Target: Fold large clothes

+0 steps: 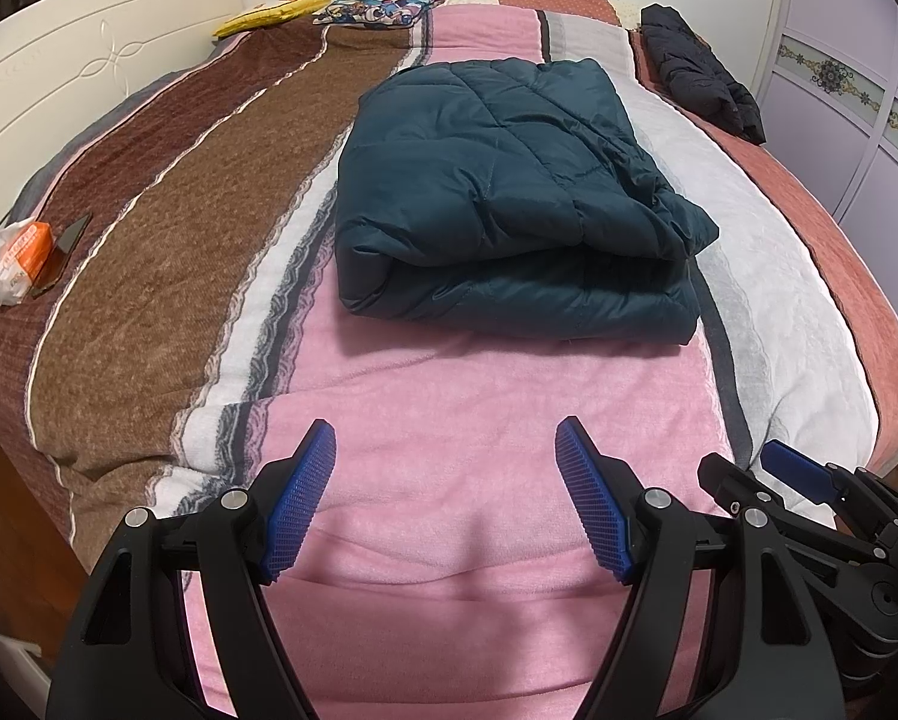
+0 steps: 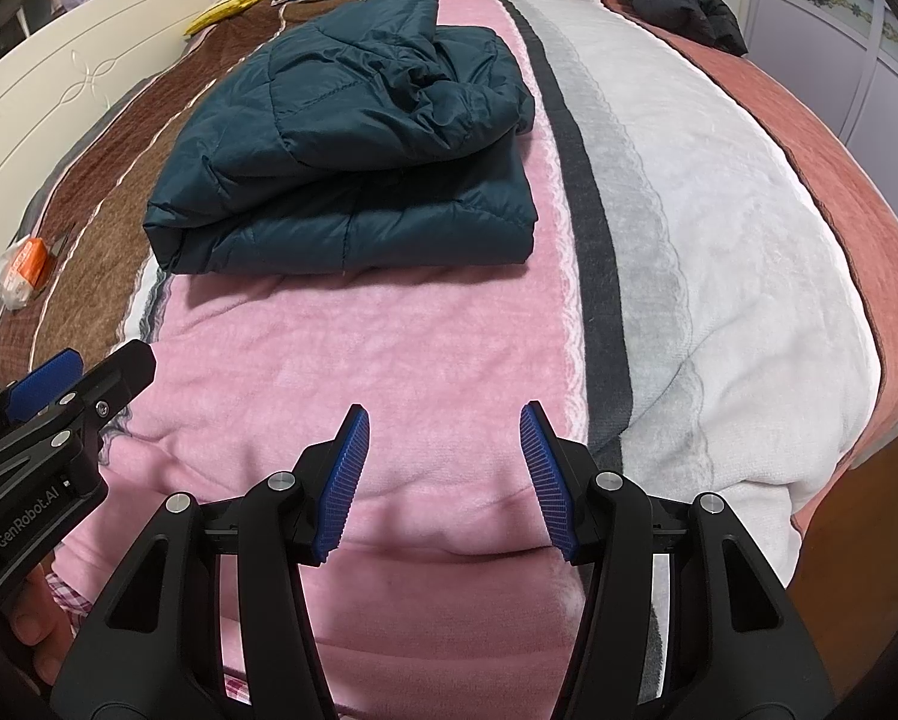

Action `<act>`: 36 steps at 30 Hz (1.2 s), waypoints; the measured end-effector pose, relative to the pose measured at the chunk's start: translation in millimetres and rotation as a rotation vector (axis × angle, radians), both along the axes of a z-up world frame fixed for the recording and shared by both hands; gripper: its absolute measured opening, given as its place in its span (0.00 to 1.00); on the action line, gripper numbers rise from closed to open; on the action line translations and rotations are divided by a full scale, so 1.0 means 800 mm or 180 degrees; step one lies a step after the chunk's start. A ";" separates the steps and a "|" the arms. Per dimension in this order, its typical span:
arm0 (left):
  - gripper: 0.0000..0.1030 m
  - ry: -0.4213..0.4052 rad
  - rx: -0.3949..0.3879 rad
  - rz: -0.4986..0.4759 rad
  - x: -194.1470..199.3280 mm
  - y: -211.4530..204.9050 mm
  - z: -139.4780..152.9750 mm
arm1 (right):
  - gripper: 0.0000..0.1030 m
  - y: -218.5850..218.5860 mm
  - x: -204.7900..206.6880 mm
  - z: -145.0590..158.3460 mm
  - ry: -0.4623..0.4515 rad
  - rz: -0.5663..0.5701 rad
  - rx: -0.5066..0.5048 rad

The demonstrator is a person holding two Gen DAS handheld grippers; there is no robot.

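Striped bed blanket (image 1: 449, 396), folded teal jacket (image 1: 509, 192), left tool (image 1: 446, 438) and right tool (image 2: 445, 420) spread apart, empty

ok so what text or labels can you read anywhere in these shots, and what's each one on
"GenRobot.AI": white print on the black body of the left claw, seen in the right wrist view.
Orange and white packet at the bed's left edge: has print, too blurred to read.
Colourful cartoon-print cushion at the far end: some lettering, not legible.
Nothing else readable.

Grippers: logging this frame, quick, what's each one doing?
Left gripper: open, holding nothing.
Right gripper: open, holding nothing.
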State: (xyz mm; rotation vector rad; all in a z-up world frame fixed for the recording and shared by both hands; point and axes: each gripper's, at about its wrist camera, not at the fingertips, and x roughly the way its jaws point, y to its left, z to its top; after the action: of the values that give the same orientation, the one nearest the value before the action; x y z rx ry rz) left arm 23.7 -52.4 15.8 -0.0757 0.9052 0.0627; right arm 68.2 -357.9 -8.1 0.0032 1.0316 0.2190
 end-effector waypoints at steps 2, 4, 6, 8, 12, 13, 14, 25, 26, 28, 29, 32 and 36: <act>0.70 0.0002 0.0000 0.0000 0.000 0.000 0.000 | 0.51 0.000 0.000 0.000 -0.0002 0.0000 0.0000; 0.70 0.0001 -0.0001 0.0000 0.000 0.000 0.000 | 0.51 0.000 0.000 0.000 -0.0003 0.0000 0.0000; 0.70 0.0000 0.0002 -0.0001 0.000 0.000 0.000 | 0.51 0.000 0.000 0.000 -0.0001 0.0001 -0.0001; 0.70 -0.0005 0.0003 -0.0001 0.000 -0.001 0.000 | 0.51 0.000 0.000 0.000 0.0000 0.0004 0.0000; 0.70 -0.0023 0.0023 -0.0001 0.001 0.000 0.003 | 0.51 0.001 -0.001 -0.001 0.0004 0.0007 0.0000; 0.70 -0.0027 0.0025 -0.0003 0.002 0.000 0.004 | 0.51 0.000 -0.002 -0.001 0.0004 0.0007 0.0002; 0.70 -0.0029 0.0028 -0.0002 0.002 0.000 0.005 | 0.51 0.000 -0.002 -0.001 0.0003 0.0003 0.0003; 0.75 -0.0022 -0.0140 0.0022 0.017 0.010 0.003 | 0.51 -0.007 0.011 -0.007 0.0047 0.0005 0.0045; 0.75 -0.0037 -0.0160 0.0012 0.017 0.010 0.004 | 0.51 -0.006 0.011 -0.007 0.0042 0.0015 0.0046; 0.72 -0.0086 -0.0195 -0.0013 0.016 0.009 0.006 | 0.51 -0.006 0.013 -0.008 0.0039 0.0031 0.0043; 0.68 -0.0108 -0.0200 -0.0019 0.015 0.008 0.007 | 0.51 -0.005 0.014 -0.008 0.0043 0.0034 0.0041; 0.65 -0.0094 -0.0198 -0.0016 0.015 0.006 0.004 | 0.51 -0.004 0.015 -0.011 0.0076 0.0032 0.0036; 0.65 -0.0079 -0.0228 0.0014 0.015 0.009 0.002 | 0.51 -0.003 0.015 -0.011 0.0079 0.0034 0.0029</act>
State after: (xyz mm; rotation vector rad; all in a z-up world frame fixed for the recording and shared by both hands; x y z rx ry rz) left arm 35.6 -45.6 17.6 -0.1449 0.8825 0.0333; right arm 80.1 -360.6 -17.2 0.0088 1.0555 0.2340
